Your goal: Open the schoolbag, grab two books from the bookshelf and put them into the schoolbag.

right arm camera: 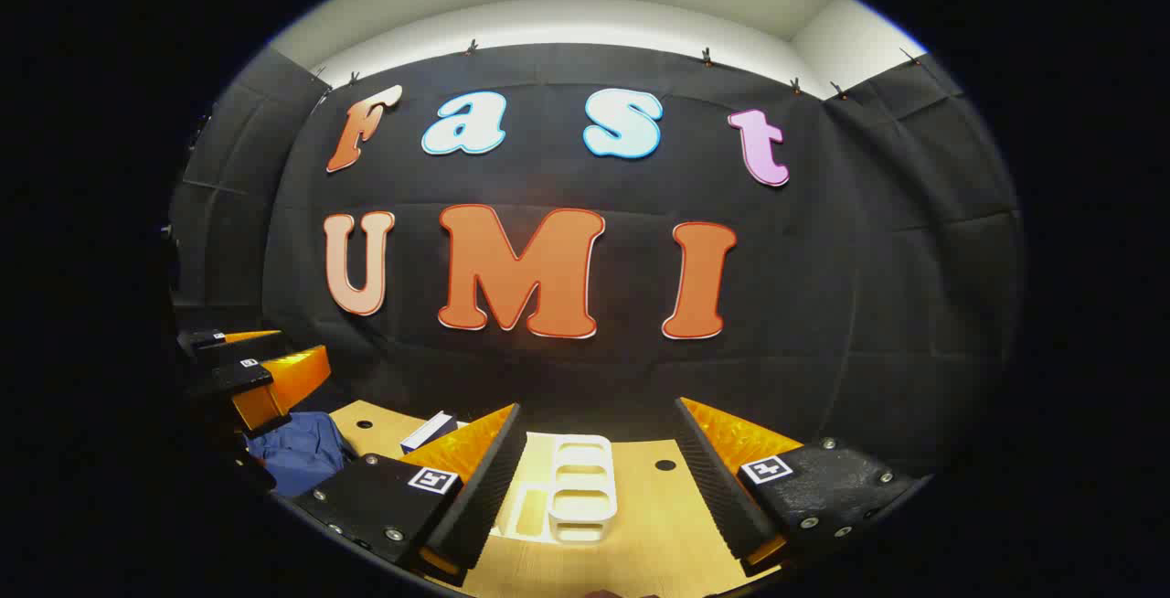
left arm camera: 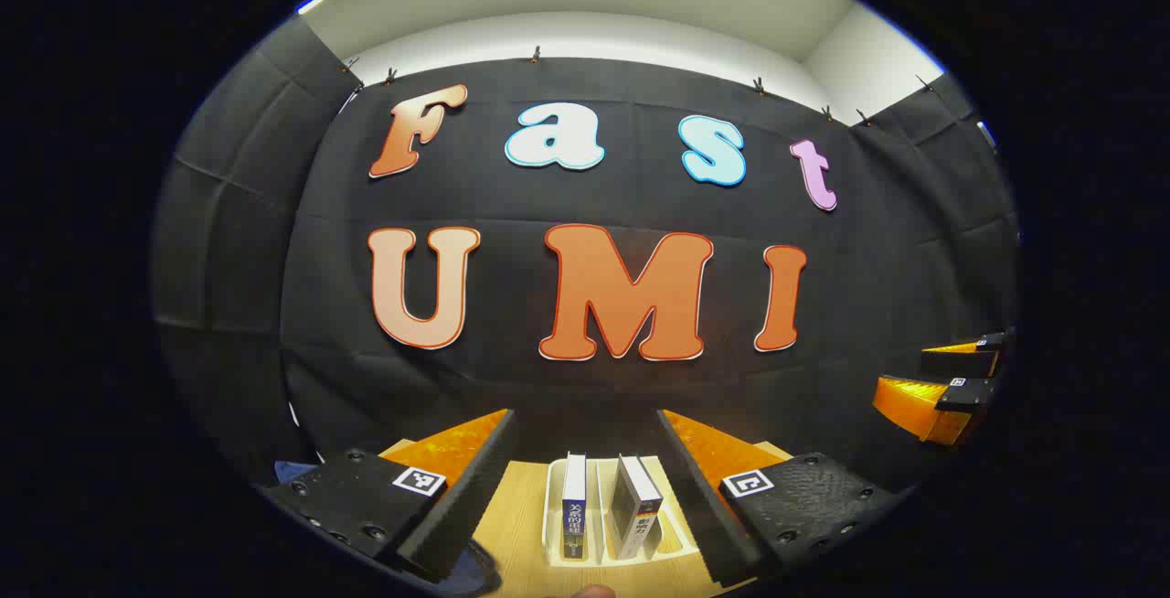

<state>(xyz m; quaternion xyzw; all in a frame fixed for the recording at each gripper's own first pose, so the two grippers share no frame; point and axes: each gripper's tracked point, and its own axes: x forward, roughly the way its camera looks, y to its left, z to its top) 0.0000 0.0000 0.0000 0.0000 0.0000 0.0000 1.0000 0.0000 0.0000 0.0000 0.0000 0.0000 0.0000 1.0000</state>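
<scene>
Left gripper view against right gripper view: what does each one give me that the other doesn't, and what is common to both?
Left gripper view: two books stand upright in the white rack, between the open fingers of the left gripper; the right gripper sits at the right edge.
Right gripper view: the blue schoolbag lies at the left with a box-like item beside it; the rack's slots look empty from this angle.
Both: rack, wooden table, both grippers, each open.

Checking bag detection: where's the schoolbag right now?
In the right gripper view, the blue schoolbag lies at lower left on the table, below the left gripper and left of the white rack.
</scene>
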